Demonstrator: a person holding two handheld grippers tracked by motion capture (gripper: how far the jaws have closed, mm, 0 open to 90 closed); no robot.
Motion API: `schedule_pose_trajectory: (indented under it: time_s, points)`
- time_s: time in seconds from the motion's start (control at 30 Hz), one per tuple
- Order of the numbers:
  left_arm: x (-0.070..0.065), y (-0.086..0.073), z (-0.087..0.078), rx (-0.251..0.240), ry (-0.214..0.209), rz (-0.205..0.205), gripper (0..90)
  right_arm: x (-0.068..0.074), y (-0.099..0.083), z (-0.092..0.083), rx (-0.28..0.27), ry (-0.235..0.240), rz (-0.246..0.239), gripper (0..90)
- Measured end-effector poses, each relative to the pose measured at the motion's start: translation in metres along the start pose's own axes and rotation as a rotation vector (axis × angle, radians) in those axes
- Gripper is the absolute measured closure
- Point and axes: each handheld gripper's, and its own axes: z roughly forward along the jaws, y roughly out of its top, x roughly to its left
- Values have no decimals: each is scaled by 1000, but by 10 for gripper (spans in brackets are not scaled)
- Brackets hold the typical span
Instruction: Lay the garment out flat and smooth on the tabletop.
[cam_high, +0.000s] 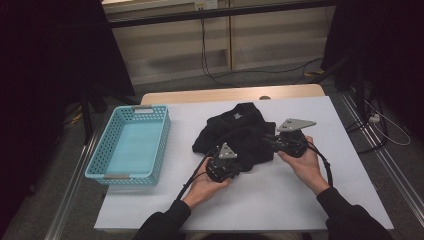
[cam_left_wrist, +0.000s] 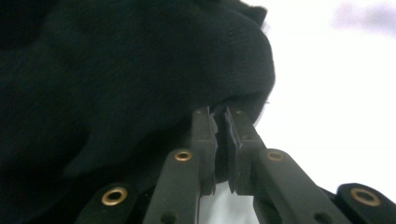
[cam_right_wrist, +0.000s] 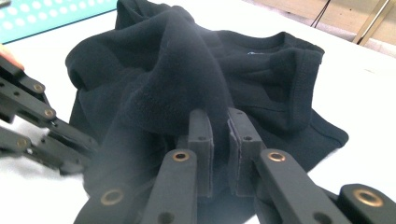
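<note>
A crumpled black fleece garment (cam_high: 235, 127) lies mid-table on the white table cover (cam_high: 280, 200). My left gripper (cam_high: 240, 160) sits at its near left edge. In the left gripper view the jaws (cam_left_wrist: 220, 114) stand nearly together, pinching the garment's (cam_left_wrist: 116, 70) hem. From the right, my right gripper (cam_high: 267, 141) reaches into the garment's near right side. Its jaws (cam_right_wrist: 219, 121) are closed on a raised fold of the fleece (cam_right_wrist: 187, 56). The garment's collar with a label shows at the back in the right gripper view. That view also has the left gripper's linkage (cam_right_wrist: 42, 126) at its left.
A light blue perforated basket (cam_high: 97, 160) stands at the table's left side, with nothing inside; a corner of it (cam_right_wrist: 46, 14) appears in the right gripper view. Cables and dark stands sit on the floor beyond the table's far edge.
</note>
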Motion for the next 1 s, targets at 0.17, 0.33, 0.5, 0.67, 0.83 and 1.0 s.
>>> schedule_pose_trajectory:
  time_s: [0.17,0.33,0.5,0.67,0.83,1.0]
  points:
    - [8,-9,-24,-2,6,-26,834,-5,-7,-6,7,-4,19,815]
    - [17,-20,-55,-40,23,-56,834,-11,-14,-10,24,-11,30,810]
    - [31,-38,-77,-58,36,-114,833,-15,-20,-14,43,-29,26,812]
    - [42,-54,-92,-60,56,-151,833,-20,-27,-19,58,-35,32,798]
    - [42,-59,-100,-69,57,-155,832,-21,-32,-20,70,-29,37,740]
    - [44,-59,-111,-94,44,-171,831,-18,-30,-22,57,-27,37,635]
